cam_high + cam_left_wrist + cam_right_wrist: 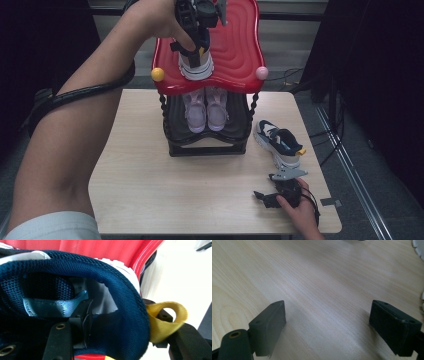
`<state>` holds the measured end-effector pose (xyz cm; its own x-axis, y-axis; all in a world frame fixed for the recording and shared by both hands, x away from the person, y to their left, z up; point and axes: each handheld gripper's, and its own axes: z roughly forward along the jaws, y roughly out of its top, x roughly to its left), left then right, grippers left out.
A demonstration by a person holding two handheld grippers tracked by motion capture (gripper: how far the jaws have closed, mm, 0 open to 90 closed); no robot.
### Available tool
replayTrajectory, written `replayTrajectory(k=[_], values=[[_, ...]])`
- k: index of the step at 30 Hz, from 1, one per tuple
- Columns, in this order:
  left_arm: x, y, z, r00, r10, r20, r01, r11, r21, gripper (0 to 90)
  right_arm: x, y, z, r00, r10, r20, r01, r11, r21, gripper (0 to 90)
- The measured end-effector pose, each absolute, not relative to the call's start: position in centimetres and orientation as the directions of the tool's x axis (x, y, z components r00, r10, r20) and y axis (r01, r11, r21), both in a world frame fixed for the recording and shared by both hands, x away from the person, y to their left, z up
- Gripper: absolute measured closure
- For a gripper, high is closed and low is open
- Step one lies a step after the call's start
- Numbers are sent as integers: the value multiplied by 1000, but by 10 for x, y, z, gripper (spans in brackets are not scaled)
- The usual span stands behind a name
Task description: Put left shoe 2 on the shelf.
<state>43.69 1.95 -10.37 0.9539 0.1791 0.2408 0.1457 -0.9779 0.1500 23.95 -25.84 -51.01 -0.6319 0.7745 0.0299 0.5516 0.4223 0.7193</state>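
Observation:
A navy and white sneaker [196, 67] stands heel toward me on the red wavy top shelf [237, 50] of a shoe rack. My left gripper [196, 47] reaches down onto it. In the left gripper view my left gripper [122, 323] is shut on the sneaker's padded navy heel collar [125, 295], one jaw inside the shoe and the other outside by the yellow pull loop [166, 320]. The matching sneaker [277, 142] lies on the table at the right. My right gripper [263, 196] rests near the table's front right edge; my right gripper [328, 315] is open over bare wood.
A pair of pale pink shoes [206, 110] sits on the rack's black lower shelf [175, 120]. The rack stands at the back middle of the light wooden table [150, 175]. A yellow knob [157, 74] and a pink knob [262, 73] mark the red shelf's front corners.

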Motion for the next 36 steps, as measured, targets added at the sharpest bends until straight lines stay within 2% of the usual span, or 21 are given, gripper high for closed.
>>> replayTrajectory(k=[7, 22, 24, 28, 31, 36], values=[[435, 20, -100, 946, 240, 219, 208, -965, 160, 375, 240, -258, -510, -631, 775, 29, 552, 422, 719, 134], [433, 14, -97, 935, 278, 220, 238, -952, 194, 361, 240, -258, -510, -631, 775, 29, 552, 423, 719, 134], [432, 13, -98, 938, 257, 233, 214, -958, 193, 434, 240, -258, -510, -631, 775, 29, 552, 423, 719, 134], [431, 14, -98, 947, 232, 224, 191, -963, 189, 518, 240, -258, -510, -631, 775, 29, 552, 422, 719, 135], [430, 13, -98, 958, 204, 203, 168, -969, 180, 647, 240, -258, -510, -631, 775, 29, 552, 423, 719, 135], [432, 17, -98, 962, 158, 224, 129, -982, 135, 687, 240, -258, -510, -631, 775, 29, 552, 423, 719, 134]])
